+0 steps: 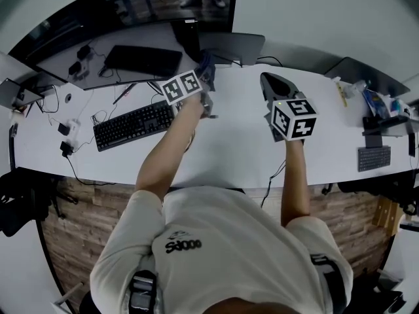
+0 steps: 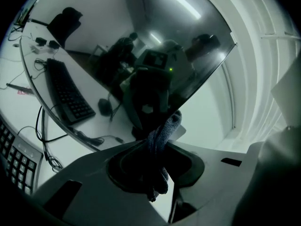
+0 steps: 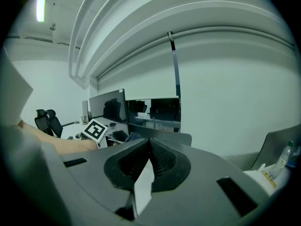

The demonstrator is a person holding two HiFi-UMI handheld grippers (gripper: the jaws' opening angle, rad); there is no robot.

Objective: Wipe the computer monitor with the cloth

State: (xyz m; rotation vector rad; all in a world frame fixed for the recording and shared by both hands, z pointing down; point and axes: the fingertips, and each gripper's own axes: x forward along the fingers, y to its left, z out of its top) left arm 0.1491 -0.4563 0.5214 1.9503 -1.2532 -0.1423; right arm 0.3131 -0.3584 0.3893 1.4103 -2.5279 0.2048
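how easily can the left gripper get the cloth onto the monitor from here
Probably easily: the left gripper is shut on the cloth, the monitor screen looms right ahead, and nothing stands between them.

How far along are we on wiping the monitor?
Done: the left gripper is shut on the dark blue-grey cloth. In hand: the cloth is held close before the dark glossy monitor screen, near its lower edge; contact cannot be confirmed. Left: the wiping itself, as the screen shows no sign of how much is covered. The right gripper is shut and empty.
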